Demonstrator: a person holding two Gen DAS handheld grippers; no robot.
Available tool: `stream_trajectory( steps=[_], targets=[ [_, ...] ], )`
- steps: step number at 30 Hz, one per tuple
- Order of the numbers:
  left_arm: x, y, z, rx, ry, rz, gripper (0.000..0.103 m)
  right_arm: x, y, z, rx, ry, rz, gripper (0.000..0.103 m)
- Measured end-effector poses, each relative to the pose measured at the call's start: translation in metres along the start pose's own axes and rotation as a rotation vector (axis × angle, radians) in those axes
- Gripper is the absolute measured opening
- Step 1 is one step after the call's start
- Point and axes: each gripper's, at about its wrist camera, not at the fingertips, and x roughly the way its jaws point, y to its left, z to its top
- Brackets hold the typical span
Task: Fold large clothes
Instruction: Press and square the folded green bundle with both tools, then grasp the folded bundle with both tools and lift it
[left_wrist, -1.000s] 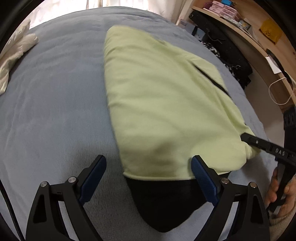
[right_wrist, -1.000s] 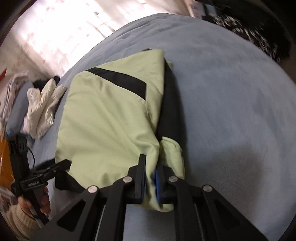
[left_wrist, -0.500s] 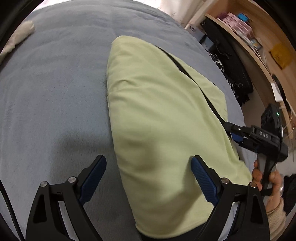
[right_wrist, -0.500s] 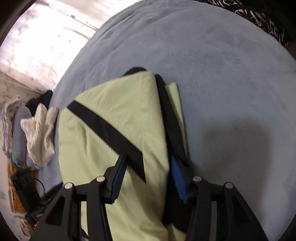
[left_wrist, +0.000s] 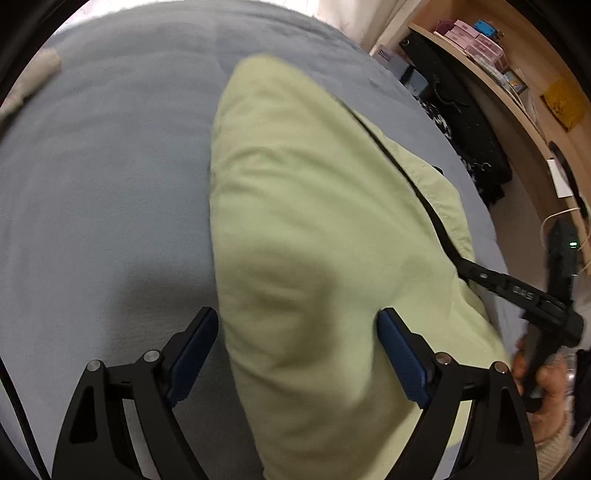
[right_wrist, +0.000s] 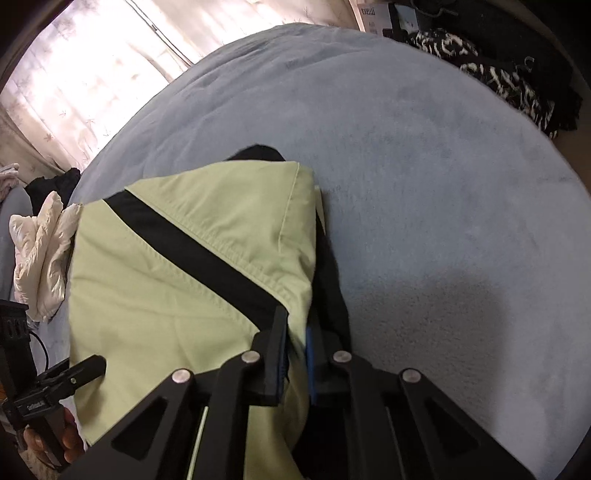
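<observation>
A green garment (left_wrist: 314, 258) lies on a blue-grey bed (left_wrist: 103, 192) beside wooden shelves (left_wrist: 517, 88); right gripper (right_wrist: 295, 343) jaws clamp it, left gripper (left_wrist: 295, 354) jaws apart.

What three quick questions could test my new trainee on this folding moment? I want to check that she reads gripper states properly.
1. True or false: the left gripper is clamped on the green garment.
2. The right gripper is: A) wide open B) shut on the garment's edge C) out of view.
3. Fill in: the garment lies on a grey-blue ____.

Key: 1 false, its jaws are spread open. 2 B. 3 blanket.
</observation>
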Motion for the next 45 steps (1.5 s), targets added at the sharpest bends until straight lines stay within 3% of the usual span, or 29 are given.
stream_trajectory(
  steps=[4, 8, 11, 14, 19, 22, 25, 32, 35, 37, 40, 42, 45],
  targets=[
    [-0.040, -0.018, -0.014, 0.047, -0.149, 0.086, 0.087, -0.037, 0.028, -0.014, -0.084, -0.089, -0.087, 0.021],
    [-0.068, -0.043, -0.038, 0.117, -0.228, 0.021, 0.083, -0.059, 0.057, -0.046, -0.119, -0.095, 0.030, 0.021],
    [-0.066, -0.056, -0.057, 0.154, -0.200, -0.018, 0.068, -0.056, 0.081, -0.069, -0.133, -0.070, 0.097, 0.021],
    [-0.046, -0.065, -0.068, 0.182, -0.156, 0.018, 0.068, -0.047, 0.087, -0.086, -0.143, -0.049, 0.080, 0.021],
    [-0.048, -0.057, -0.077, 0.222, -0.178, 0.114, 0.068, -0.036, 0.069, -0.099, -0.101, -0.043, -0.082, 0.021],
    [-0.051, -0.037, -0.073, 0.147, -0.162, 0.120, 0.068, -0.050, 0.042, -0.104, -0.053, -0.067, -0.078, 0.017],
    [-0.047, -0.012, -0.071, 0.043, -0.121, 0.062, 0.068, -0.060, 0.032, -0.107, -0.040, -0.086, -0.151, 0.017],
    [-0.052, -0.005, -0.074, 0.035, -0.129, 0.071, 0.068, -0.063, 0.021, -0.109, -0.004, -0.071, -0.109, 0.020],
    [-0.051, -0.005, -0.071, 0.033, -0.106, 0.063, 0.077, -0.068, 0.018, -0.106, 0.015, -0.055, -0.084, 0.021],
    [-0.053, -0.004, -0.071, 0.029, -0.097, 0.056, 0.082, -0.069, 0.017, -0.102, 0.031, -0.036, -0.059, 0.026],
    [-0.052, -0.002, -0.068, 0.013, -0.065, 0.024, 0.083, -0.073, 0.014, -0.097, 0.054, -0.016, -0.011, 0.041],
    [-0.050, 0.001, -0.064, -0.011, -0.040, -0.013, 0.083, -0.076, 0.011, -0.092, 0.062, -0.012, -0.010, 0.058],
    [-0.044, 0.005, -0.058, -0.031, -0.020, -0.060, 0.083, -0.072, -0.002, -0.078, 0.083, 0.014, -0.001, 0.067]
  ],
)
